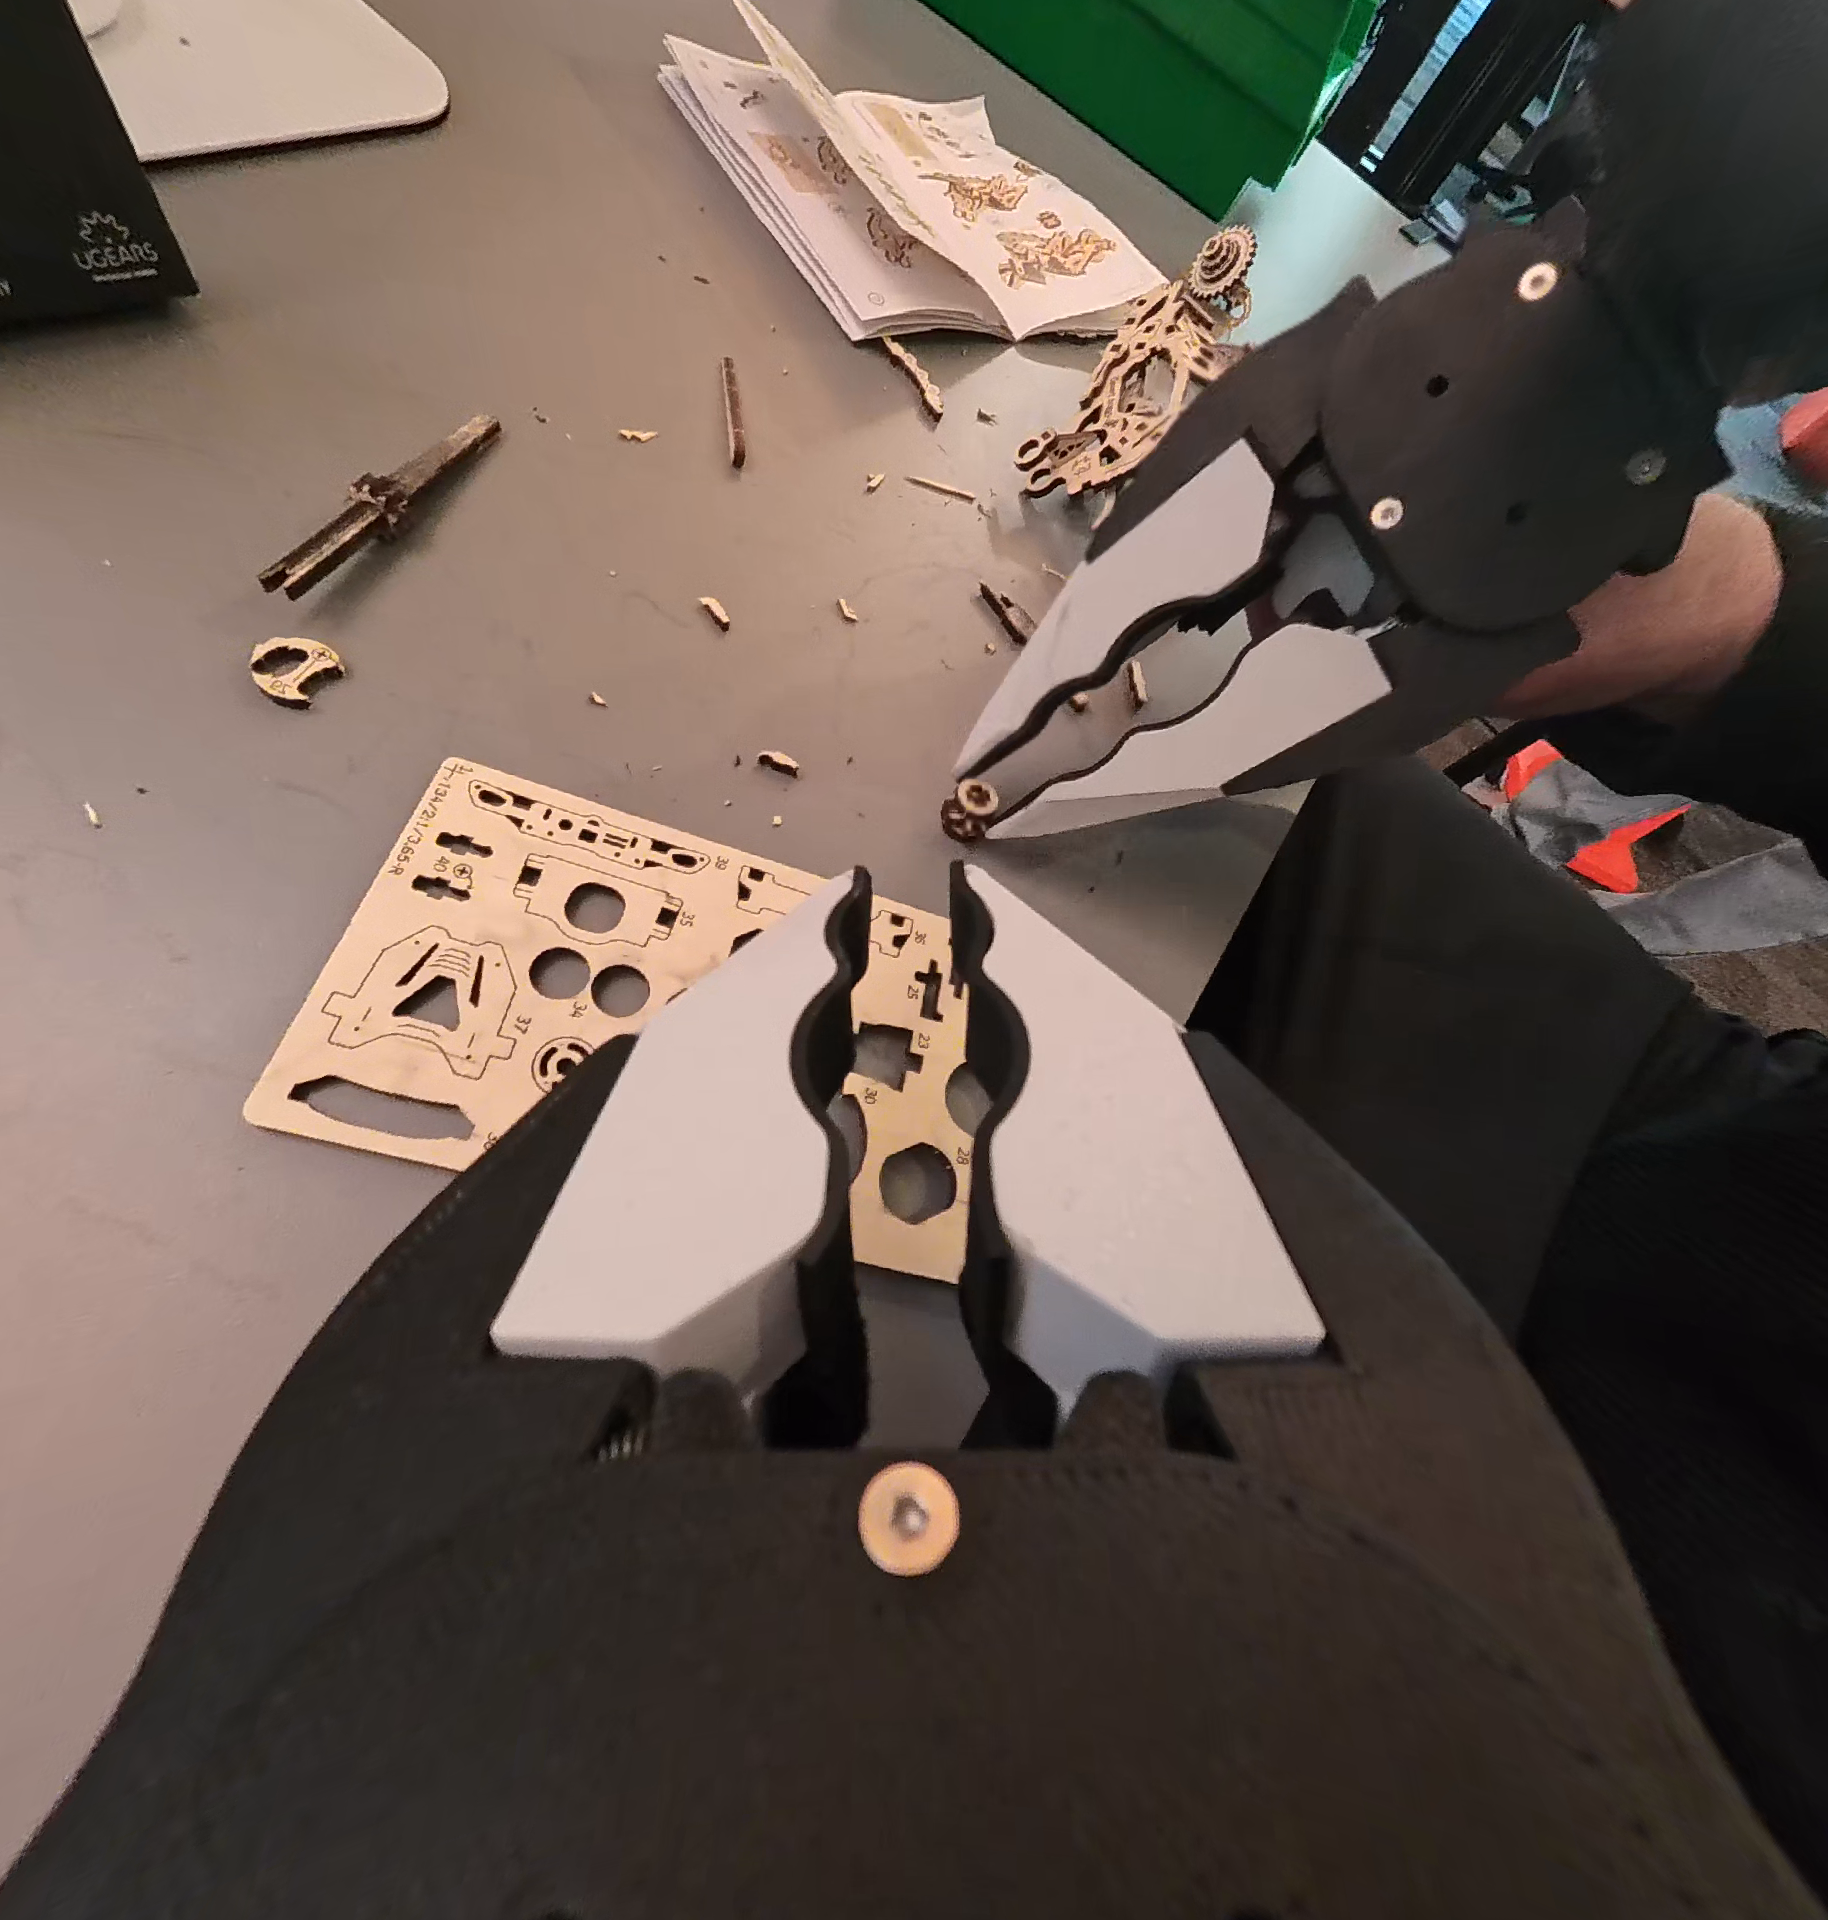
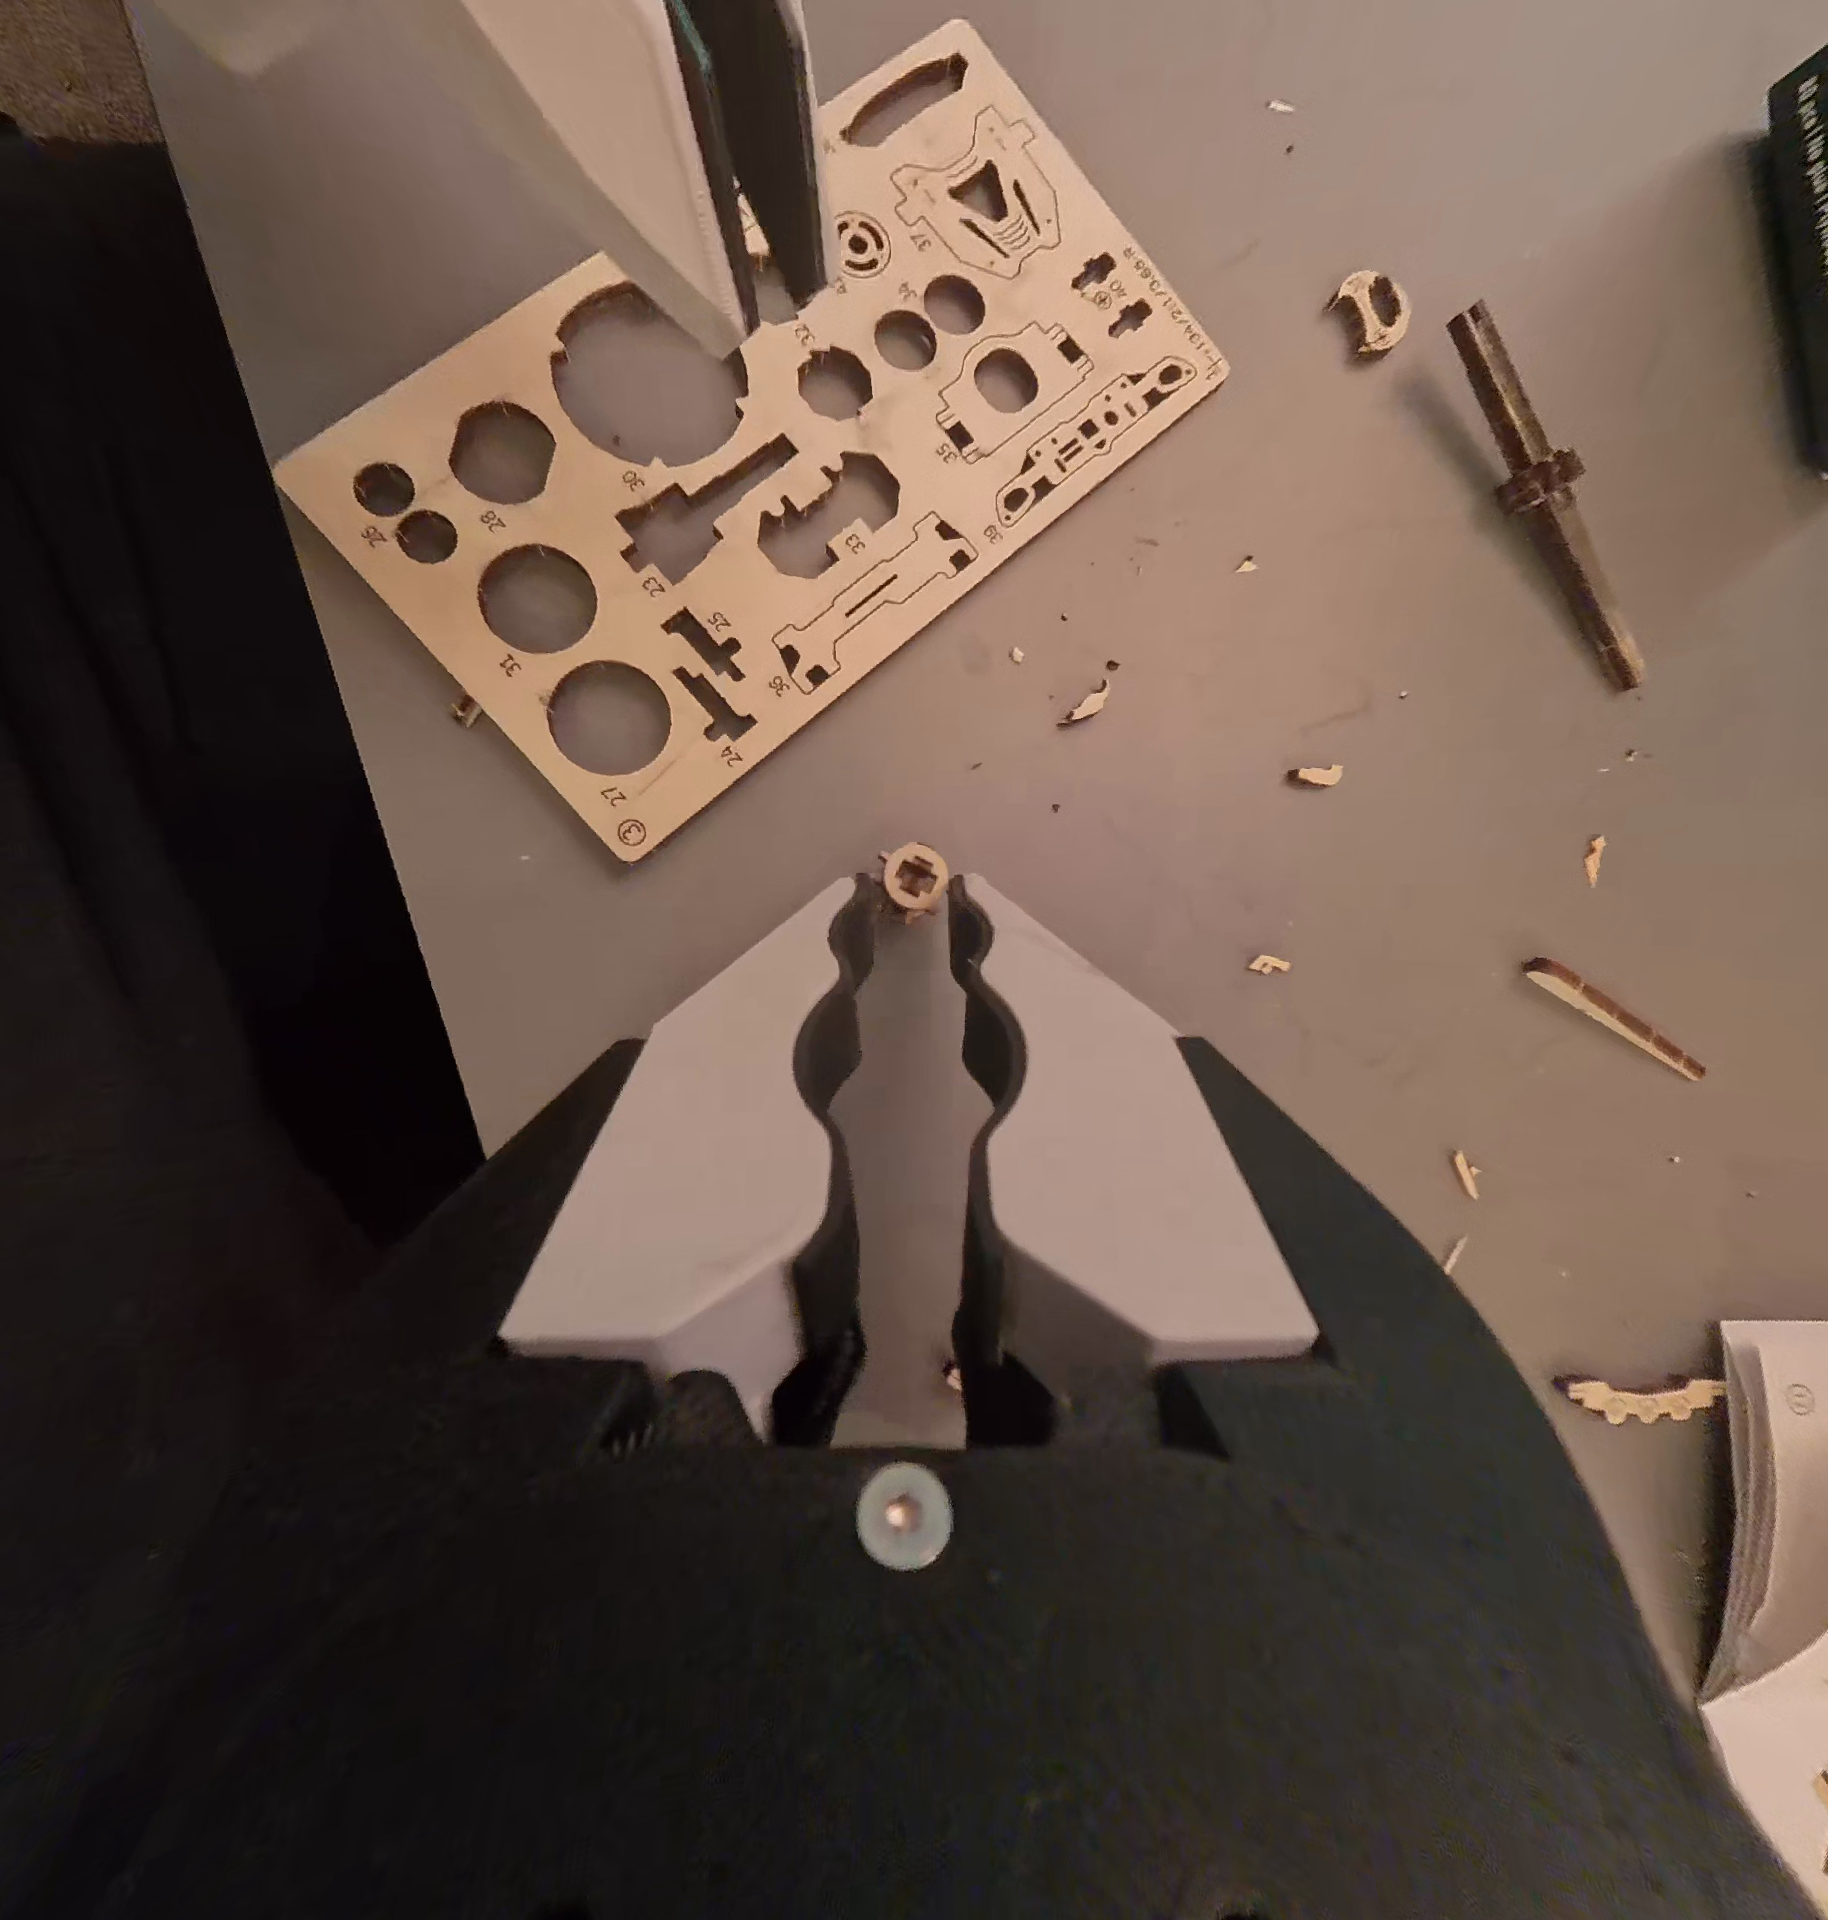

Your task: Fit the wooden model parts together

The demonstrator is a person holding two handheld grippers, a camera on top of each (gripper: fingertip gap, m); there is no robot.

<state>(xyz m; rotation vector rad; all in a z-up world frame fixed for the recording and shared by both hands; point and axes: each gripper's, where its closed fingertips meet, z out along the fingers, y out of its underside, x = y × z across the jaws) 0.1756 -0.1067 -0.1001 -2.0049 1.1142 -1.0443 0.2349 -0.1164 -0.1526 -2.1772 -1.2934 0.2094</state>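
Observation:
My right gripper (image 2: 912, 885) is shut on a small round wooden gear (image 2: 915, 871), pinched at the very tips just above the grey table. In the left wrist view that gripper (image 1: 983, 795) comes in from the right with the gear (image 1: 964, 819) at its tips. My left gripper (image 1: 910, 883) is open and empty, hovering over the near right part of a laser-cut plywood sheet (image 1: 453, 997). The sheet (image 2: 889, 644) has many punched-out holes. A dark wooden shaft with a small gear on it (image 1: 380, 506) lies at the far left, and it shows in the right wrist view (image 2: 1544, 488). A partly built wooden model (image 1: 1138, 395) lies beyond the right gripper.
An open instruction booklet (image 1: 910, 208) lies at the back, a black box (image 1: 48, 187) at the far left, a green bin (image 1: 1149, 73) behind. A small curved wooden piece (image 1: 295, 670), a thin stick (image 2: 1611, 1018), a toothed strip (image 2: 1637, 1397) and wood chips litter the table. A person's dark-clothed legs are at the table edge (image 1: 1512, 1143). Across from one pair of fingers to the other is roughly 9 cm. From either gripper's tips it is about 15 cm to the small curved wooden piece (image 1: 295, 670). Look for it in the right wrist view (image 2: 1367, 301) too.

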